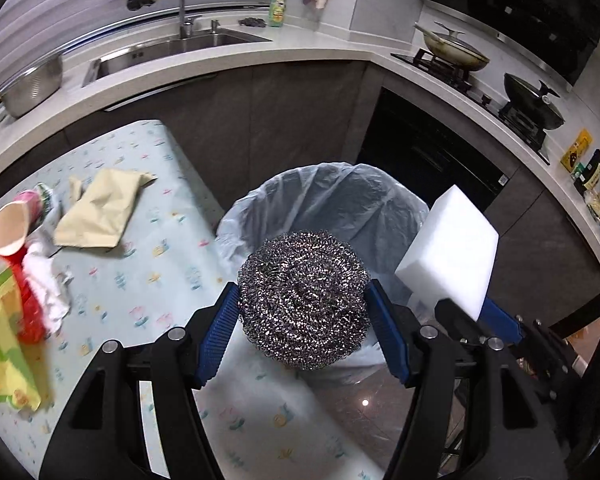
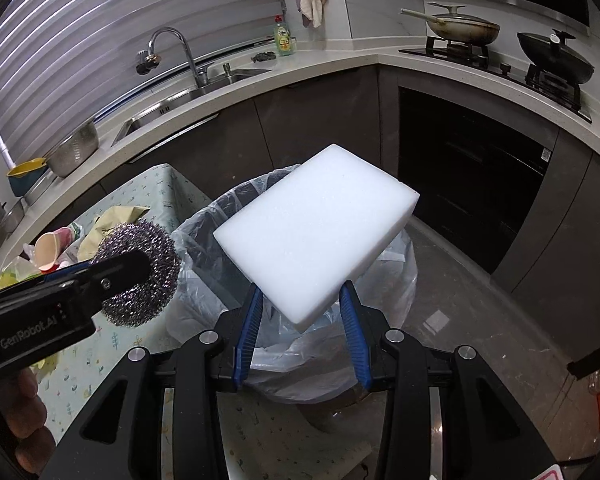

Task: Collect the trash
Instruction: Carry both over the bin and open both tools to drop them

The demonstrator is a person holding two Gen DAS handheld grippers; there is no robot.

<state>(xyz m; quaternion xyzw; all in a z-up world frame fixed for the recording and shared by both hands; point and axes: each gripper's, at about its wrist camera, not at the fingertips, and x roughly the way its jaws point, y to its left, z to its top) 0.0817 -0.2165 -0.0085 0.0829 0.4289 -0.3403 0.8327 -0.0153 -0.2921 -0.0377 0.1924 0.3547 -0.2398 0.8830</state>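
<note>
Steel wool scourer (image 1: 304, 300) sits clamped in our left tool (image 1: 302, 318); our right tool (image 2: 300, 308) grips a white sponge block (image 2: 316, 228); both hang over the lined trash bin (image 2: 204, 240).

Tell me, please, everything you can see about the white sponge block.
The white sponge block is a plain rectangular slab with a fine foam-like surface, clean, its corners sharp. The right tongs are shut on its near end, one blue pad on each side. It juts forward, tilted, over the lined trash bin, touching nothing else. The steel wool ball hangs apart, to its left.
</note>
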